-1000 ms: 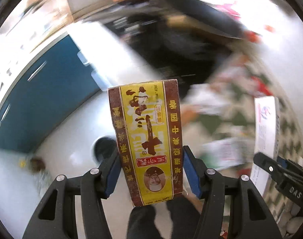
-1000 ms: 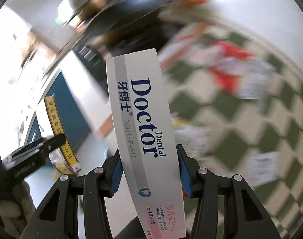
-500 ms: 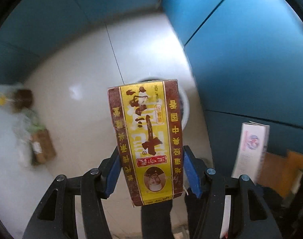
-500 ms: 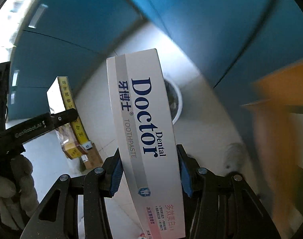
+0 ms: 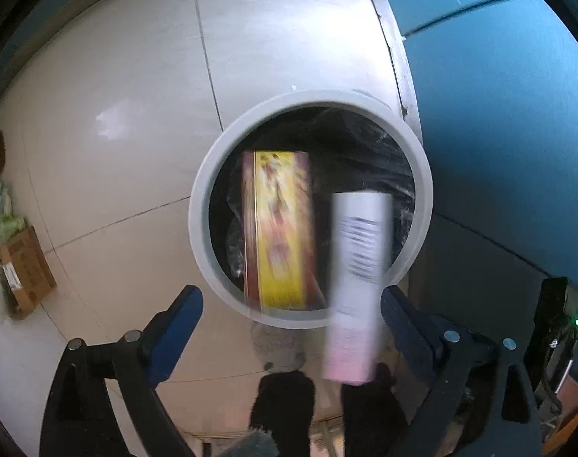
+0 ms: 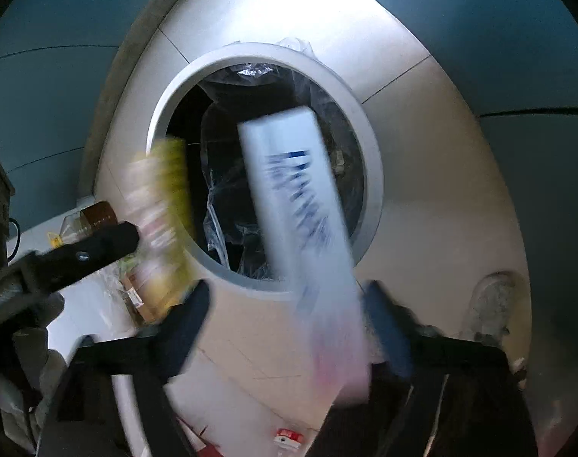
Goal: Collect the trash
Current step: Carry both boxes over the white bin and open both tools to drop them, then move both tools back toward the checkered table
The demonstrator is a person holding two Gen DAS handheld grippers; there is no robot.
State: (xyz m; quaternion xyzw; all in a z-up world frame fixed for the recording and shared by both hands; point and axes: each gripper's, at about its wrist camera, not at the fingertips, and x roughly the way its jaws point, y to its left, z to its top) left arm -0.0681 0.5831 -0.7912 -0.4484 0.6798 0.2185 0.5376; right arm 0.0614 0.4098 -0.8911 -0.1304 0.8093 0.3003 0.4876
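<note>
Trash falls blurred over the white bin [image 5: 197, 205]: yellow carton [image 5: 279, 228] and toothpaste box [image 6: 292, 190], both loose. Your left gripper [image 5: 290, 323] and right gripper [image 6: 285, 320] jaws have just been opening, spread wide above it.

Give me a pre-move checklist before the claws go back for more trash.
1. Left claw open, pads clear of the yellow box: ok.
2. Right claw open, its jaws having just been opening: ok.
3. Yellow box dropping inside the bin rim: ok.
4. Toothpaste box fully in the bin: not ok, its lower end lies between the right claw's pads, blurred.
5. Black liner seated under the rim all round: cannot tell.
</note>
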